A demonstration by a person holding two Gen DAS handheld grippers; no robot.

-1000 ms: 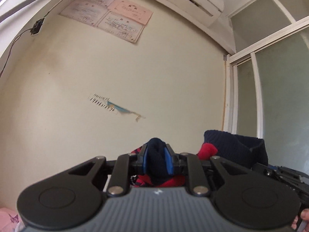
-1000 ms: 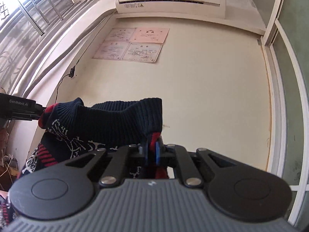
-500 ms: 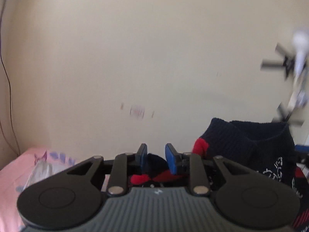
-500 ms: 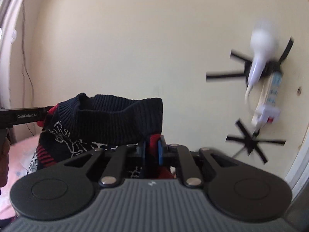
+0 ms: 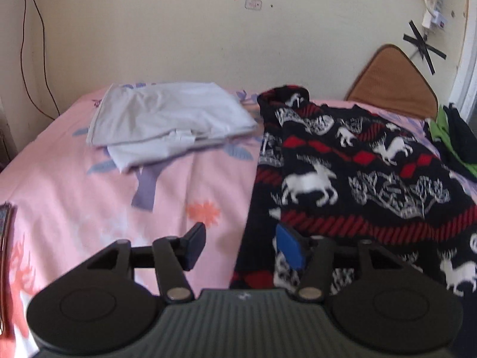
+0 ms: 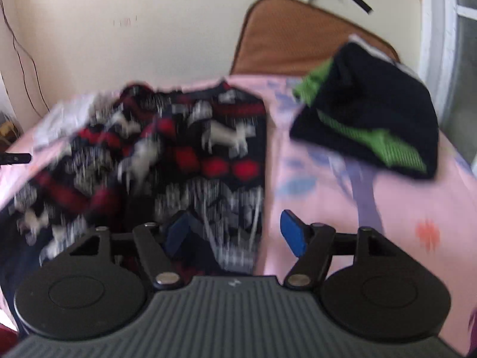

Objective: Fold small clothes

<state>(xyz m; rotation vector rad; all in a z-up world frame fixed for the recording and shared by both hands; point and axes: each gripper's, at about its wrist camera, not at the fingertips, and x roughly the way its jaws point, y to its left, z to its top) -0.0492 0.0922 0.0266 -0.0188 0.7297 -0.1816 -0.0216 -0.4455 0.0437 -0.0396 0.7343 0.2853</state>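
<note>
**Sweater down on the bed, both grippers open over its near hem**

Pink floral bedding (image 5: 74, 185) fills your view, running back to a cream wall where a brown cushion (image 5: 390, 80) leans at the far right corner. You have three garments on the bed. Largest is the patterned sweater (image 5: 342, 167), navy with red bands and white deer, spread across the middle and right of the bed; its long axis runs from the near edge, under your tools, away toward the wall, with one rumpled end bunched at the far side. A folded white garment (image 5: 170, 119) sits toward the far left corner, just beside the sweater's far left edge. A black and green garment (image 6: 369, 119) lies toward the far right edge, apart from the sweater, with bare sheet between them.

Your left gripper (image 5: 243, 247) is spread wide and holds nothing: its left finger hangs over pink sheet, its right finger over the knit, so the sweater's left edge runs between them. Your right gripper (image 6: 235, 232) is likewise spread and empty, straddling the sweater's right edge, with its left finger over the knit and its right finger over the sheet. That view is motion-blurred, so whether the pads touch the cloth cannot be told.

The sweater lies straight ahead of both tools, each about as near as the other to its own side. The fold likely turns on that symmetry: you take one near corner per hand and carry the hem away along the long axis.
</note>
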